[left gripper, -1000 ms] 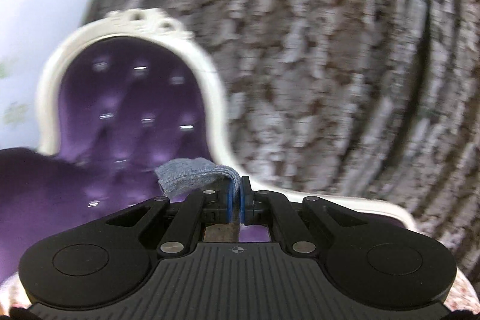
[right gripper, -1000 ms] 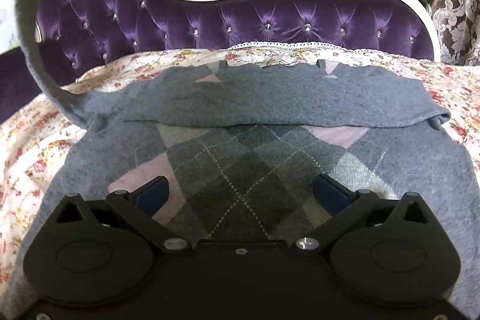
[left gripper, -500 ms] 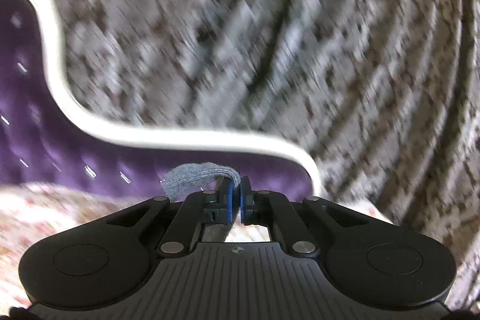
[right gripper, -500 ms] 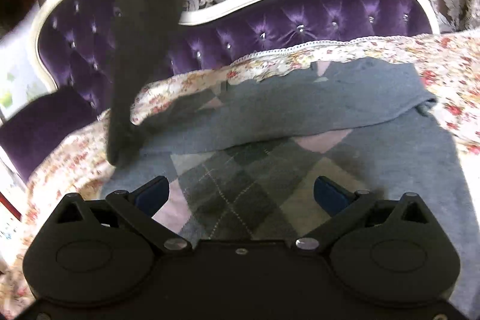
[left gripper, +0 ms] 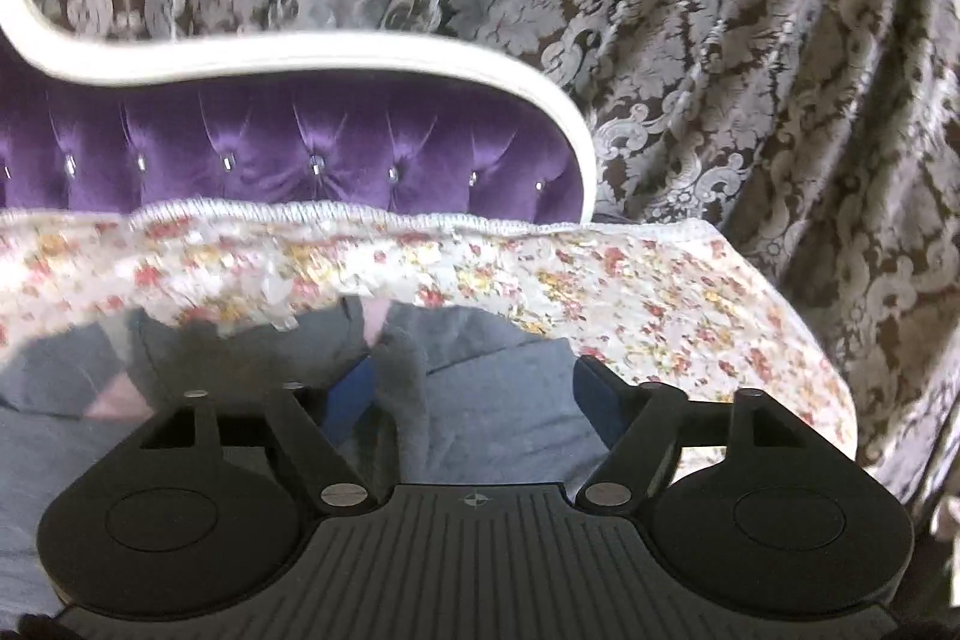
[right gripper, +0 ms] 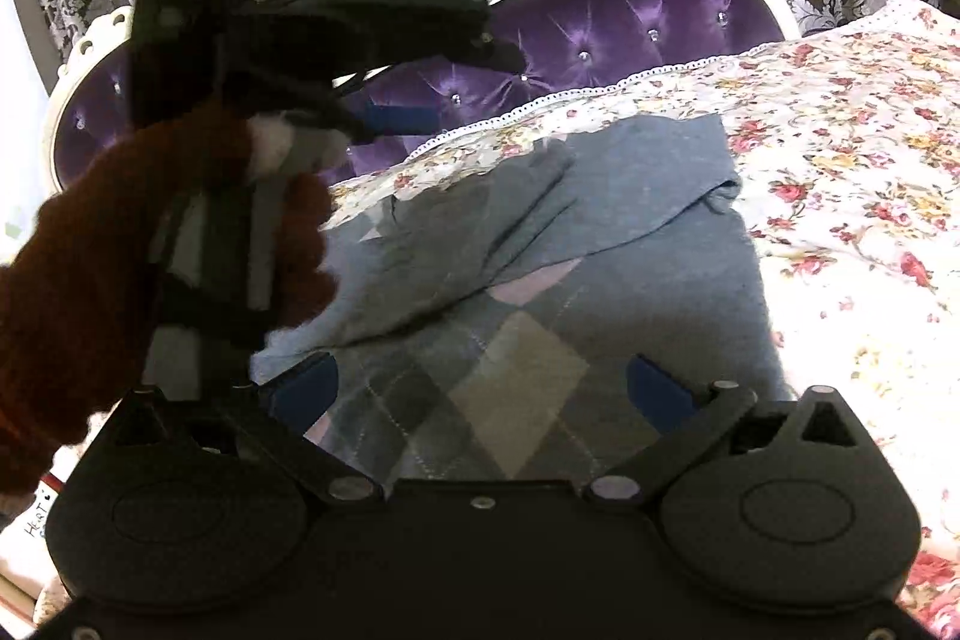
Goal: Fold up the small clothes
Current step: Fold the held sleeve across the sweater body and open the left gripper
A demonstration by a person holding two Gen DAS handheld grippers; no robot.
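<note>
A grey argyle sweater (right gripper: 516, 340) lies flat on the floral cover (right gripper: 840, 196). One grey sleeve (right gripper: 480, 220) lies folded across its chest. My left gripper (left gripper: 474, 394) hangs over the sweater's upper part with its jaws opening. The sleeve end (left gripper: 402, 376) droops between them beside the left pad, and neither pad presses on it. In the right wrist view the left gripper (right gripper: 444, 91) sits at upper left, held by a hand in a brown knitted sleeve (right gripper: 90, 268). My right gripper (right gripper: 480, 391) stands open low over the sweater's argyle front, holding nothing.
A purple tufted sofa back (left gripper: 300, 148) with a white frame (left gripper: 360, 52) rises behind the cover. Brown and silver patterned curtains (left gripper: 750, 100) hang behind it. The floral cover's right edge (left gripper: 804, 340) drops off beside the curtain.
The left gripper swung right and down from the sofa's end to over the sweater with the sleeve end pinched, then its jaws spread and the sleeve slipped free. It now shows in the right wrist view.
</note>
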